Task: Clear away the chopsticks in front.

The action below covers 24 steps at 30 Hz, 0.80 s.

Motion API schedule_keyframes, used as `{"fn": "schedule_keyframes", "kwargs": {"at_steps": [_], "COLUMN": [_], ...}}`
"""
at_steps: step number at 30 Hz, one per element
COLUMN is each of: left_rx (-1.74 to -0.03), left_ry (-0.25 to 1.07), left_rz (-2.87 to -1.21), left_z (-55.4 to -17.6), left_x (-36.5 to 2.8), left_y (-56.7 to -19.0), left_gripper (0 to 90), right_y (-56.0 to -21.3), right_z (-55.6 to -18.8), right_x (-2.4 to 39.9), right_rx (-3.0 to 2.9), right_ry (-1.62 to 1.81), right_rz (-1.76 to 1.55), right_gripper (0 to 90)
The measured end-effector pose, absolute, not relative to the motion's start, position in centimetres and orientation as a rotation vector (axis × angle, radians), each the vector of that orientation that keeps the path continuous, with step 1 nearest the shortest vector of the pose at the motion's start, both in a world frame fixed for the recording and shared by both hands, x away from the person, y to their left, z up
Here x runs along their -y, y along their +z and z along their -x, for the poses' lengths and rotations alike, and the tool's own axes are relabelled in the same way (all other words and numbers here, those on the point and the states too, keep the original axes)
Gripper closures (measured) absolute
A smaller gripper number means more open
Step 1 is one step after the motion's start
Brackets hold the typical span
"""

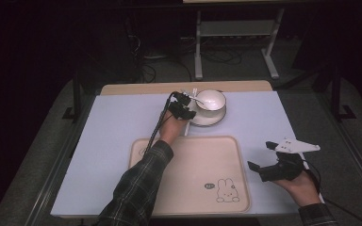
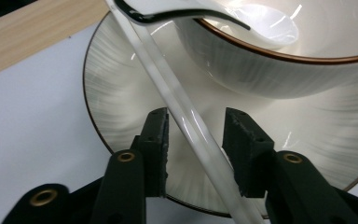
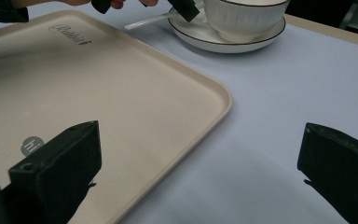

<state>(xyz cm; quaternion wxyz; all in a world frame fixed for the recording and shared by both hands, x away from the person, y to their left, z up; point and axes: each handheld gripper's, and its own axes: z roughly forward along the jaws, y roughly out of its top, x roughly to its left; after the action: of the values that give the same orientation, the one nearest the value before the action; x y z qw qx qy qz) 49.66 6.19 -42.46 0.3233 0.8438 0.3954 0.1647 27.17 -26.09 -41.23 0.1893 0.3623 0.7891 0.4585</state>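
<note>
While the left gripper straddles the glossy white chopsticks without pinching, grip this thin, slippery, stiff pair mid-length; the right gripper hovers wide open, empty.

Setting: recording lab or test room, not home. Evidence: dark unlit surround, light falling on table alone; pale lilac-white cover sheet over wood top, wood edge showing at far side; metal frame rails along table flanks; grey carpet floor; cables loose on floor beyond table; white metal stand legs behind. Staged tableware: beige tray with rabbit print, white bowl on saucer.
</note>
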Motion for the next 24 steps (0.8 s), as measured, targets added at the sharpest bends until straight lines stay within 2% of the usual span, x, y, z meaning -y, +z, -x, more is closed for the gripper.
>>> {"fn": "schedule_keyframes", "kwargs": {"at_steps": [9,19,22,24], "left_rx": [-1.052,-1.063,-1.07,-1.073], "left_ry": [0.441,0.449,0.444,0.434], "left_rz": [-2.197,-2.195,-2.192,-2.189], "left_z": [-50.05,-50.23,-50.28,-50.24], "left_x": [-6.72,-6.87,-7.0,-7.09], "left_y": [-42.47,-42.62,-42.63,-42.51], "left_gripper": [72.5,78.0,77.7,72.4], "right_y": [-41.24,-41.24,-41.23,-41.23], "right_z": [-27.18,-27.18,-27.16,-27.16], "right_x": [26.07,26.11,26.1,26.1], "right_rx": [-2.222,-2.22,-2.221,-2.221], "right_ry": [1.297,1.3,1.301,1.3], "right_rz": [-1.017,-1.017,-1.016,-1.015], "right_gripper": [0.0,0.0,0.0,0.0]}}
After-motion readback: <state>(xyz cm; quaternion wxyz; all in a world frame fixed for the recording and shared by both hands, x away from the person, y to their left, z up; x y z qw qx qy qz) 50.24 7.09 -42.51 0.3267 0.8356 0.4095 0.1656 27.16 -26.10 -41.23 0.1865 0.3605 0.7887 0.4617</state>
